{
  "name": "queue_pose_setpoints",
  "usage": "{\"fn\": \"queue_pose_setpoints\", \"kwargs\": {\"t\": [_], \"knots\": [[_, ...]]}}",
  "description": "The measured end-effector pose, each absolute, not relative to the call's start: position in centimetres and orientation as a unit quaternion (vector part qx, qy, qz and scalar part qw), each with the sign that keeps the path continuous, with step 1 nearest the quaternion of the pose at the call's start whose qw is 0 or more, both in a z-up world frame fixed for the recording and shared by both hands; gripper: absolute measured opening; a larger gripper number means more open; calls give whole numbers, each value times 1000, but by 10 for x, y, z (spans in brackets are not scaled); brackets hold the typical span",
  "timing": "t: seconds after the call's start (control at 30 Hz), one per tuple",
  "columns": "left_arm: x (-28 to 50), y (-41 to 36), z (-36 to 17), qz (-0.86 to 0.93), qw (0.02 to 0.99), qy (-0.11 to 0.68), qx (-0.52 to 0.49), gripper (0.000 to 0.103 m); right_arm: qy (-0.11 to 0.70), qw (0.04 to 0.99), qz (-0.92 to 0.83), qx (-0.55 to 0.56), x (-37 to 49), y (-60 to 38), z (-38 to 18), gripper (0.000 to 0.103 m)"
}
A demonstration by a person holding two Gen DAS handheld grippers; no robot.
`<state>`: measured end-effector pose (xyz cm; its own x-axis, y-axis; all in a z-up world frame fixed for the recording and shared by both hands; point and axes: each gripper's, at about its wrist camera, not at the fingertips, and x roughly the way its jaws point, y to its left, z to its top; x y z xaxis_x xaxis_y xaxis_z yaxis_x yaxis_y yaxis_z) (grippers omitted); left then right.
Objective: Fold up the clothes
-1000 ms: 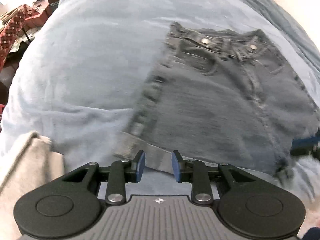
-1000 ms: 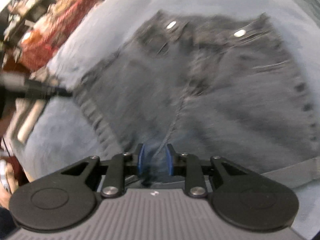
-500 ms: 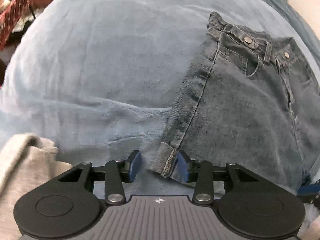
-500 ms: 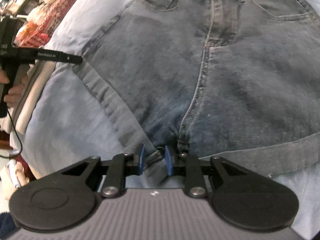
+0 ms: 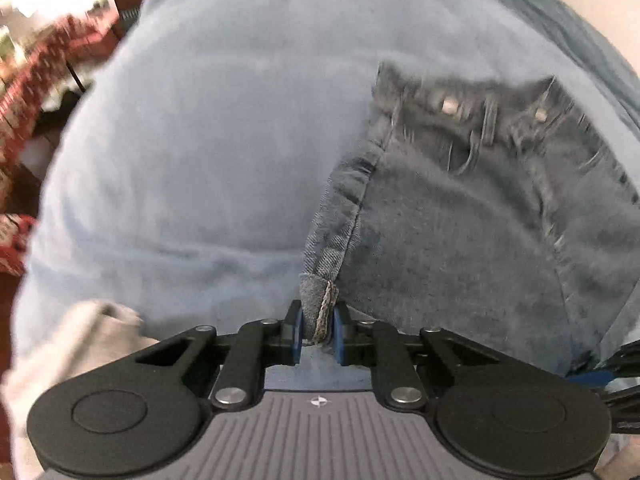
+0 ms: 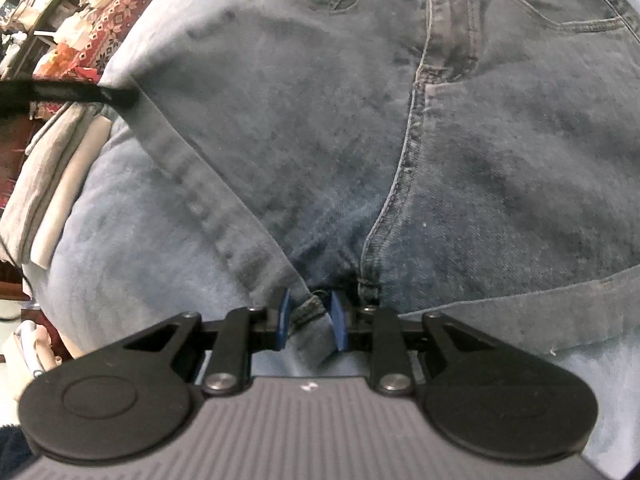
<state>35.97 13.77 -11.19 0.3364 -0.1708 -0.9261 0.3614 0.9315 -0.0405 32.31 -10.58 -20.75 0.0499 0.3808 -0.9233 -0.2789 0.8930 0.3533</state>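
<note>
Dark grey-blue denim shorts [image 5: 460, 220] lie flat on a pale blue blanket [image 5: 220, 160], waistband at the far side. My left gripper [image 5: 316, 332] is closing its jaws on the rolled cuff corner of the left leg, and the blue pads press on the fabric from both sides. In the right wrist view the shorts [image 6: 400, 120] fill the frame. My right gripper [image 6: 311, 322] is shut on a bunch of denim at the crotch seam. The left gripper's black finger [image 6: 116, 96] shows at the left leg's hem.
Folded beige clothes [image 6: 52, 168] are stacked at the blanket's left edge, also seen as a beige cloth [image 5: 80, 340] by the left gripper. A red patterned cloth [image 6: 112, 28] and cluttered shelves lie beyond the blanket at the upper left.
The left jaws, open around the cuff corner half a second ago, have closed on it, and the cuff now stands up. The right gripper keeps its hold on the crotch.
</note>
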Motion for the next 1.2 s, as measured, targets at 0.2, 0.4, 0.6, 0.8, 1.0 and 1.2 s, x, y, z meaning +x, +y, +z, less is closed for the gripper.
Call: {"fn": "queue_pose_setpoints", "kwargs": {"t": [0.2,0.4,0.6,0.8,1.0,1.2], "knots": [[357,129,-140,-144,806,553,155,15,659,719,220,31,326,-97,-229,25],[360,131,-171,-129,797,566,170,21,660,717,221,23,324,-95,-228,26],[363,149,-144,-90,807,569,126,27,650,722,233,42,331,-103,-184,34],[376,145,-110,-88,833,542,68,27,610,762,217,25,358,-129,-139,34],[416,79,-110,-165,849,499,60,27,554,816,163,-28,423,-169,-126,34],[483,29,-137,-182,858,474,82,30,499,860,86,-66,509,-211,-130,34]]}}
